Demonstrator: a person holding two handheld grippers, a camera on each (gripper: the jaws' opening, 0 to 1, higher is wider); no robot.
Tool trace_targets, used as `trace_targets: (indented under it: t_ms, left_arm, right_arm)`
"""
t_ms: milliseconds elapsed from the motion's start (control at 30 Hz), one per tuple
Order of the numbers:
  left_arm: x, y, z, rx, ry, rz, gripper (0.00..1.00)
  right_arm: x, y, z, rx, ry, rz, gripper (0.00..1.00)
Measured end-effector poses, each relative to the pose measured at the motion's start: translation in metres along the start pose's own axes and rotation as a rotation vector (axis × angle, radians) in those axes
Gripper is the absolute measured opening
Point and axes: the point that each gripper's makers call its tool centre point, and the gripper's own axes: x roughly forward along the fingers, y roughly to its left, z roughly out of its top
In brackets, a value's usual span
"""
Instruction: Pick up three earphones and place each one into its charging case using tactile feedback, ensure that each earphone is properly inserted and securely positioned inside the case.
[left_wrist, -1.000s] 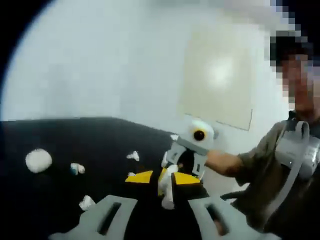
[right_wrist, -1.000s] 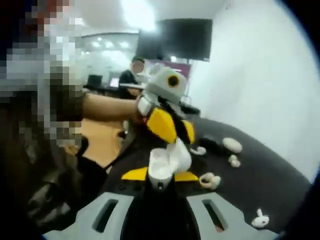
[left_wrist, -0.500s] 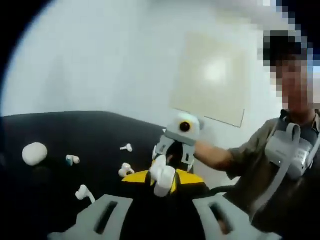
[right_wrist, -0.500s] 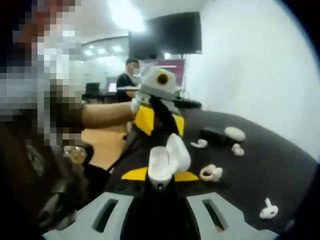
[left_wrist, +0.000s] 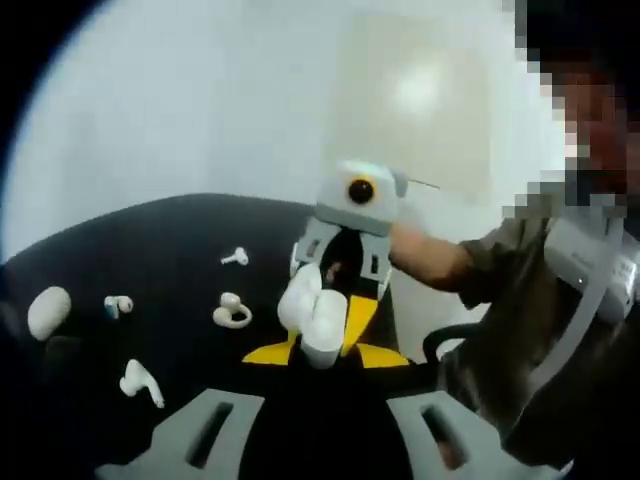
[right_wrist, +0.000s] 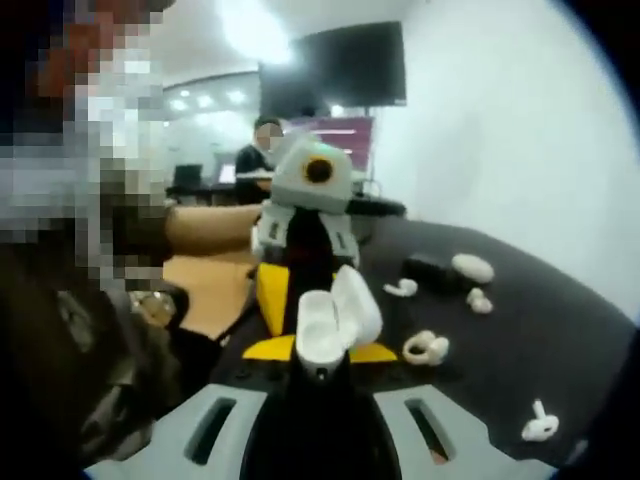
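Your right gripper (right_wrist: 318, 352) fingers clamp the open charging case (right_wrist: 335, 322), held up off the tabletop (left_wrist: 150, 260). Left gripper (right_wrist: 300, 290) fingers: can't tell. Earphones (left_wrist: 140, 382) lie loose on tabletop; none seated yet.

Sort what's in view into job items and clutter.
Job: open white plastic charging case in the right tongs; white stemmed earbud; white loop-shaped earbud; small white curved earbud.
Clutter: black wall screen; background person.
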Motion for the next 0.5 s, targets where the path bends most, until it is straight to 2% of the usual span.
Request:
trace_targets:
  t_ms: [100, 167, 267, 300, 333, 367, 400, 433, 467, 500]
  left_arm:
    - [-0.001, 0.001, 0.000, 0.007, 0.003, 0.001, 0.17]
    - [-0.002, 0.002, -0.002, 0.012, 0.014, 0.003, 0.14]
    - [-0.002, 0.004, -0.003, 0.014, 0.015, 0.019, 0.12]
    - [-0.002, 0.004, -0.003, 0.034, 0.012, 0.024, 0.13]
    - [-0.002, 0.004, -0.003, 0.049, 0.009, 0.026, 0.13]
    - [-0.002, 0.004, -0.002, 0.052, 0.007, 0.026, 0.13]
    - [-0.002, 0.006, -0.002, 0.045, 0.005, 0.026, 0.13]
    - [-0.002, 0.007, -0.001, 0.031, 0.004, 0.024, 0.13]
    - [-0.002, 0.006, -0.001, 0.025, 0.001, 0.020, 0.13]
    - [-0.003, 0.006, 0.000, 0.021, -0.008, 0.018, 0.13]
  right_arm:
    - [-0.001, 0.000, 0.000, 0.007, 0.002, -0.005, 0.19]
    - [-0.005, -0.005, -0.001, 0.031, 0.008, -0.033, 0.23]
    - [-0.015, -0.018, 0.000, 0.063, -0.010, -0.114, 0.33]
    - [-0.017, -0.018, 0.002, 0.063, -0.019, -0.112, 0.35]
    - [-0.019, -0.017, 0.008, 0.085, -0.057, -0.116, 0.35]
    - [-0.020, -0.017, 0.007, 0.096, -0.054, -0.114, 0.34]
    - [-0.019, -0.015, 0.004, 0.108, -0.029, -0.106, 0.30]
    - [-0.017, -0.011, -0.005, 0.103, 0.033, -0.086, 0.26]
    - [-0.016, -0.011, -0.012, 0.042, 0.081, -0.096, 0.24]
    - [-0.014, -0.008, -0.003, 0.002, 0.035, -0.087, 0.23]
